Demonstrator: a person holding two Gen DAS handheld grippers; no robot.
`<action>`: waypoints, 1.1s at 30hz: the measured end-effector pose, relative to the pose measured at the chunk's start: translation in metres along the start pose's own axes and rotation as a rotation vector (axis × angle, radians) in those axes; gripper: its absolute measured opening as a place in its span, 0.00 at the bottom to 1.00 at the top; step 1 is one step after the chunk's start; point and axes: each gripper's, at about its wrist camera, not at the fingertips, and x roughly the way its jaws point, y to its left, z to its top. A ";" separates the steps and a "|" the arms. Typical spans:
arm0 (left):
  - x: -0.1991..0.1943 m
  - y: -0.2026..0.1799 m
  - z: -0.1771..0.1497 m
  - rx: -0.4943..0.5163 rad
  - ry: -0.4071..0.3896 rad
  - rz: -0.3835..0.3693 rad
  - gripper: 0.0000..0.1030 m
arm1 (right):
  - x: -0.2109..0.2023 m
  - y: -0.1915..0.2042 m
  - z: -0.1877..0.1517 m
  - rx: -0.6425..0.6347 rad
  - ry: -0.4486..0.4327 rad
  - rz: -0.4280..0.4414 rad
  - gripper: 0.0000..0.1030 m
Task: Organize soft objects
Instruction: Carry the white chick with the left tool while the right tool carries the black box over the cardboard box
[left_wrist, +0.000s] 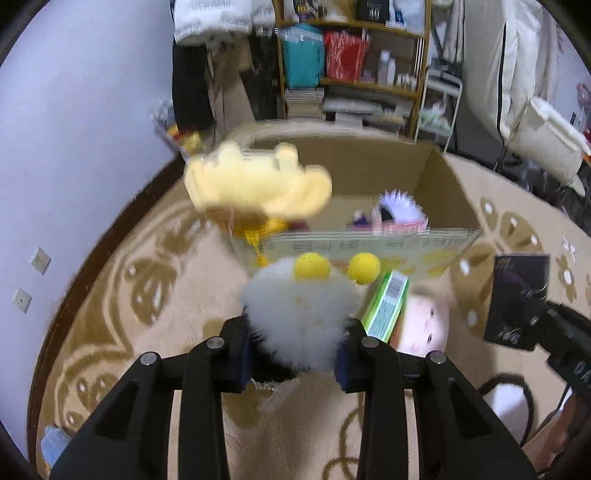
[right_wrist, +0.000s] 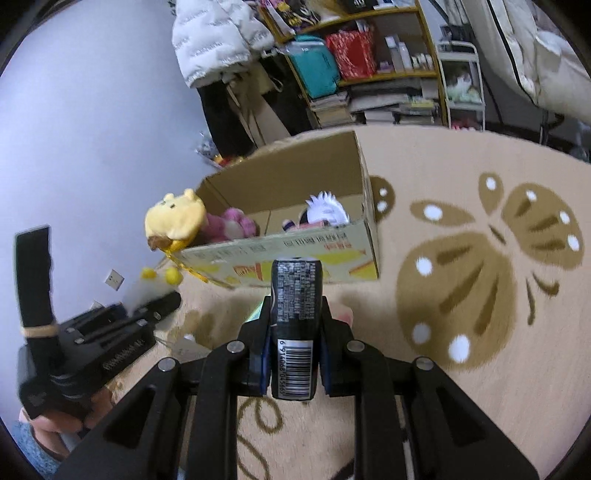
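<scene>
My left gripper (left_wrist: 293, 354) is shut on a white fluffy plush toy (left_wrist: 303, 317) with two yellow balls, held above the rug just before the open cardboard box (left_wrist: 448, 195). The toy and the left gripper also show in the right wrist view (right_wrist: 147, 291). A yellow bear plush (left_wrist: 255, 181) hangs over the box's left corner; it also shows in the right wrist view (right_wrist: 175, 218). A pink plush (right_wrist: 231, 223) and a white-haired doll (right_wrist: 325, 210) lie inside the box (right_wrist: 291, 181). My right gripper (right_wrist: 295, 332) is shut on a black box with a barcode (right_wrist: 295, 317).
A green carton (left_wrist: 388, 306) and a pale pink plush (left_wrist: 424, 325) lie on the patterned rug (left_wrist: 147, 295) before the box. A shelf (left_wrist: 354, 62) with books and bags stands behind. A wall (left_wrist: 74, 110) runs on the left. A white jacket (right_wrist: 218, 33) hangs near it.
</scene>
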 end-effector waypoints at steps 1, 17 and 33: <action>-0.006 -0.003 0.004 0.001 -0.019 0.004 0.31 | 0.000 0.002 0.003 -0.009 -0.010 0.001 0.20; -0.063 -0.018 0.078 0.072 -0.264 0.008 0.32 | -0.006 0.013 0.064 -0.096 -0.149 0.035 0.20; -0.030 -0.038 0.136 0.148 -0.268 0.026 0.32 | 0.044 0.019 0.110 -0.183 -0.143 0.033 0.20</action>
